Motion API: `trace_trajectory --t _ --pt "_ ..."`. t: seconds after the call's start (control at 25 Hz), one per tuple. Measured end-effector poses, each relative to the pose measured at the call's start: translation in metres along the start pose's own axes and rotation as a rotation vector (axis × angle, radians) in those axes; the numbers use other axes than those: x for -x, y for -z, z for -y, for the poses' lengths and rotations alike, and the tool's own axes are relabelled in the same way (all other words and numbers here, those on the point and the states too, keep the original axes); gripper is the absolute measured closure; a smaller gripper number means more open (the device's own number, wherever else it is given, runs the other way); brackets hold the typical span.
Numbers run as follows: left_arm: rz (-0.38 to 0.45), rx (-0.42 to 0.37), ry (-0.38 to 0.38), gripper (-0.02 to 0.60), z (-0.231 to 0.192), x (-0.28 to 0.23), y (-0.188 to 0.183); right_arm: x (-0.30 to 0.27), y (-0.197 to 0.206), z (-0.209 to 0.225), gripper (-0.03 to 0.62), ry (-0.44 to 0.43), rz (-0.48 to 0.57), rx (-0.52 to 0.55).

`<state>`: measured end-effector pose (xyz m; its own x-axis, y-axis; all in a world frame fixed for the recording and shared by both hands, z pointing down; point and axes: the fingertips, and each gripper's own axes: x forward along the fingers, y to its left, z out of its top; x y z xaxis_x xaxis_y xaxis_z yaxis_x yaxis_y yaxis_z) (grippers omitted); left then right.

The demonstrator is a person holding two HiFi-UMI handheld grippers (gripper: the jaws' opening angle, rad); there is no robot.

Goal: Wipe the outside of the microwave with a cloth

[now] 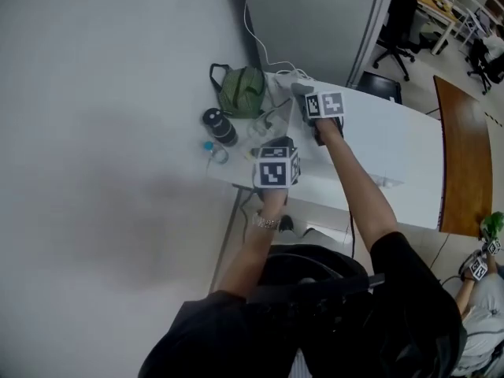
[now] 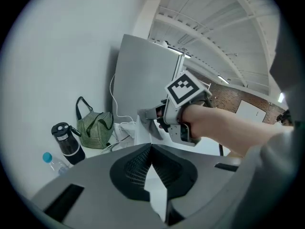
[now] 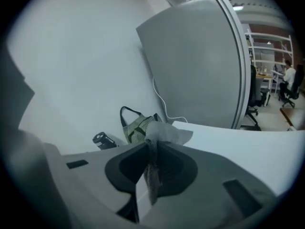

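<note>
No microwave shows in any view. My right gripper (image 1: 299,91) hovers over the back of the white table (image 1: 394,156), shut on a pale grey cloth (image 1: 298,87). In the right gripper view the cloth (image 3: 167,133) bunches out above the closed jaws of the right gripper (image 3: 151,146) and a strip hangs between them. The left gripper view shows the right gripper (image 2: 148,116) ahead, with the cloth (image 2: 144,114) at its tip. My left gripper (image 1: 272,143) sits nearer the table's front left; its jaws (image 2: 151,148) meet with nothing between them.
A green striped bag (image 1: 242,90) stands at the table's back left corner against the white wall. Beside it are a black bottle (image 1: 220,126), a small blue-capped bottle (image 1: 209,146) and white cables (image 1: 277,73). A grey partition (image 1: 315,14) rises behind; a brown table (image 1: 465,156) lies right.
</note>
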<state>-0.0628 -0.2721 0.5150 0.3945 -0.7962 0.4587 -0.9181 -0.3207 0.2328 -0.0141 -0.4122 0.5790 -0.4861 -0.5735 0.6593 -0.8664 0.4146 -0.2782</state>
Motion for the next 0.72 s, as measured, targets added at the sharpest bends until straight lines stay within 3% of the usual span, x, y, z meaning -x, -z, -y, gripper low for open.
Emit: trace_trajectory --t 0.16,0.36,0.52,0.72 --pt "-0.011 0.017 -0.029 0.589 -0.019 -0.005 0.003 -0.029 0.007 0.029 0.558 0.07 -0.099 0.021" --pt "0.0 0.023 -0.042 0.588 -0.023 -0.014 -0.012 -0.01 0.015 0.081 0.557 0.199 -0.163 0.117" --pt "0.011 0.019 -0.008 0.589 -0.009 -0.029 -0.025 0.023 0.02 0.137 0.557 0.208 -0.163 0.022" --pt "-0.007 -0.004 0.054 0.588 0.021 -0.042 -0.025 0.088 0.046 0.227 0.557 0.317 -0.149 -0.072"
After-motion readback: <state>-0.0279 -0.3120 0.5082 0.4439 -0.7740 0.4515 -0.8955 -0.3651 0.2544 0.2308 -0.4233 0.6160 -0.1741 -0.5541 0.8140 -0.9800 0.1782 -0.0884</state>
